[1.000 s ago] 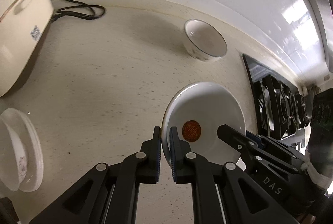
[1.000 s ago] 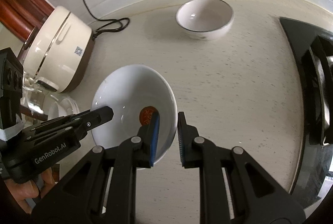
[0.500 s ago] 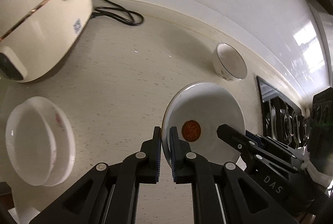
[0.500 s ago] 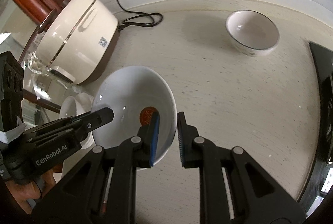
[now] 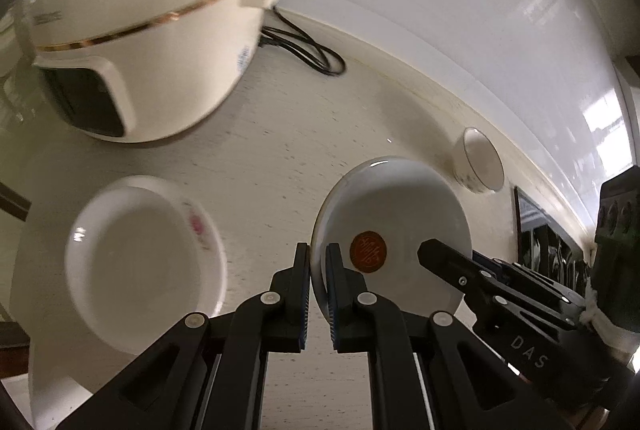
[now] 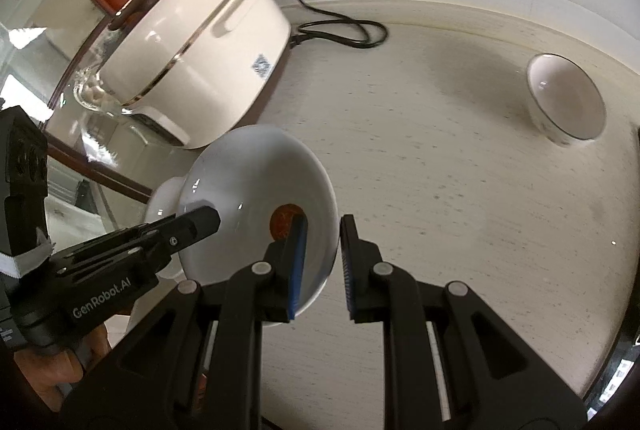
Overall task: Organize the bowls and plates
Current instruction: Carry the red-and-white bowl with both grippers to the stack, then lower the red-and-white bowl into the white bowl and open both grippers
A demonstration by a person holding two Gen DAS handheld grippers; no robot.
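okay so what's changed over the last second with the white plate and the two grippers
Both hand-held grippers, left and right, carried the white plate across the counter toward the rice cooker and the stacked plates; the small bowl fell behind. Unchanged: both grips on the plate's rim, nothing released.

Left gripper jaws pinching white plate rim, flowered plate beside, rice cooker behind

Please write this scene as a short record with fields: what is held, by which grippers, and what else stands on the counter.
held: white plate with a red mark
left gripper: shut on the plate's rim
right gripper: shut on the opposite rim
counter: small bowl near the wall, cream cooker with black cord
near the left gripper: white dish with pink pattern
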